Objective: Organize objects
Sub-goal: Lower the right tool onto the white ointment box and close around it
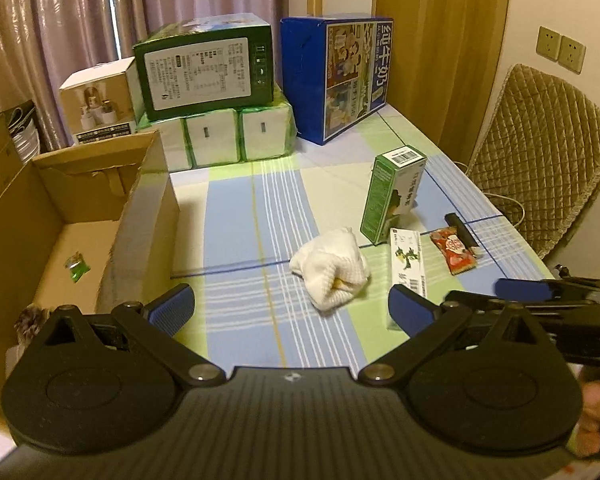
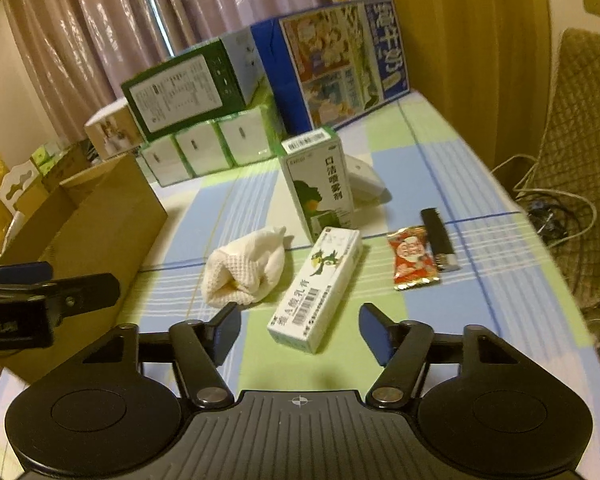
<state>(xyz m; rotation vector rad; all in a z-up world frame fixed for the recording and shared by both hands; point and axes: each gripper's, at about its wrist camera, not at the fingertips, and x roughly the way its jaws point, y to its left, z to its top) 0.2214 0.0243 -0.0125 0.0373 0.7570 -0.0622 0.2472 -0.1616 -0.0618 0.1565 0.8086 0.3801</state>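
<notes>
I hold my right gripper spread wide over the flat white ointment box lying on the checked tablecloth; my left gripper hangs equally wide and empty beside the cardboard box. Closing off-centre could, I judge, skid the carton into the bundled white cloth just beside it.

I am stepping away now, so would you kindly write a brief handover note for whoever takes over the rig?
Left gripper: open, empty, above the table near the white cloth.
Right gripper: open, empty, just short of the flat ointment box.
Done: one small green packet lies in the cardboard box.
Left on the checked tablecloth: cloth, ointment box, upright green spray box, red snack packet, black lighter.
</notes>
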